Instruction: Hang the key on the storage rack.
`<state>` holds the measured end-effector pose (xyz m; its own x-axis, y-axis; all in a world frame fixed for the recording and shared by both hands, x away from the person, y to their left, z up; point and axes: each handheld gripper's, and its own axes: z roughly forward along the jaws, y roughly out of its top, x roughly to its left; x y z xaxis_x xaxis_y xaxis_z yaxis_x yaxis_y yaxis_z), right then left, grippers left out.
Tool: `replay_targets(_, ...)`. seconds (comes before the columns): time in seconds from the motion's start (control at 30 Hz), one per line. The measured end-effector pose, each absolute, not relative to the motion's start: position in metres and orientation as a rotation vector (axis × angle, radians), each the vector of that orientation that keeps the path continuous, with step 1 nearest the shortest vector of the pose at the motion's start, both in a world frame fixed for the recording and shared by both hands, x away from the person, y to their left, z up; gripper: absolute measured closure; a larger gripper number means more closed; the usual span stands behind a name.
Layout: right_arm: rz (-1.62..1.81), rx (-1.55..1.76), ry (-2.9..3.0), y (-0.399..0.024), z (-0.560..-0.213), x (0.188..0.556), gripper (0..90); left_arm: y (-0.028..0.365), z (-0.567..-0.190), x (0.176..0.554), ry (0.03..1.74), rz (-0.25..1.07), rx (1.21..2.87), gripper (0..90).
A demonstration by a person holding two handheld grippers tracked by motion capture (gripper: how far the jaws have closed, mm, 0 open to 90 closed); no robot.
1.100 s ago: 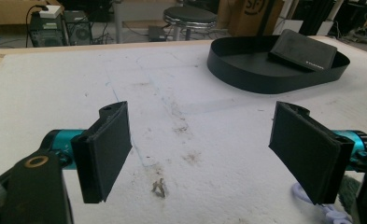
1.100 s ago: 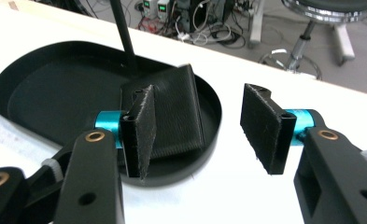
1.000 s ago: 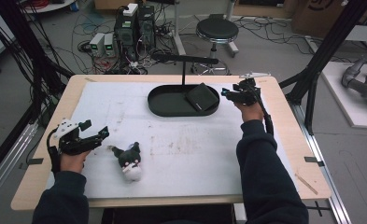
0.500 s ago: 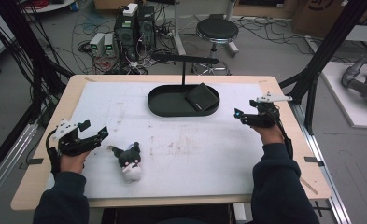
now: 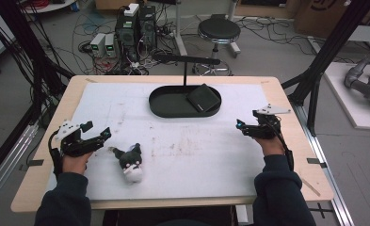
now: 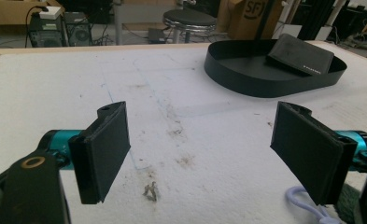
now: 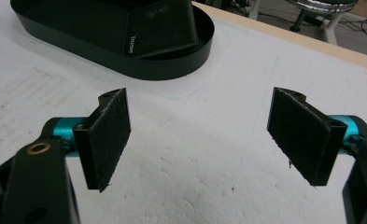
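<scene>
Two grippers: both rest low over the white tabletop, one at each side, with nothing between their fingers.
Left gripper: its fingers stand wide apart and point toward the plush toy, which lies just beside them on the near left of the sheet; this looks like a line-up for a grasp.
Right gripper: its fingers have just been opening and now stand wide, empty, well back from the tray; a release already made seems likely.
Wallet: flat black, lying inside the right end of the black oval tray, one edge leaning on the tray wall, as the left gripper view shows.
Toy: dark and white, lying on its side, with a pale loop visible near the left gripper's right finger.
In the way: bare sheet lies between toy and tray; only the upright post with its crossbar behind the tray would crowd a high approach.
Around: a stool and computer boxes stand on the floor beyond the tabletop.
</scene>
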<state>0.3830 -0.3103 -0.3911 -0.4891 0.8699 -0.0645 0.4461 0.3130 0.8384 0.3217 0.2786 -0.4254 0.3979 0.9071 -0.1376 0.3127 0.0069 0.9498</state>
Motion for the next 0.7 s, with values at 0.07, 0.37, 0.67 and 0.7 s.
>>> replay_targets(0.07, 1.081, 1.163, 2.063, -0.31, -0.392, 0.382, 21.8, 0.278, -0.425, 0.322, 1.125, 0.668, 1.543, 19.2)
replay_targets(0.37, 1.074, 1.169, 2.075, -0.307, -0.395, 0.382, 21.8, 0.275, -0.422, 0.319, 1.117, 0.651, 1.549, 19.5)
replay_targets(0.67, 1.084, 1.143, 2.097, -0.303, -0.395, 0.38, 21.8, 0.238, -0.407, 0.307, 1.089, 0.551, 1.651, 20.0)
replay_targets(0.7, 1.088, 1.14, 2.099, -0.303, -0.395, 0.379, 21.9, 0.234, -0.407, 0.305, 1.079, 0.536, 1.668, 20.0)
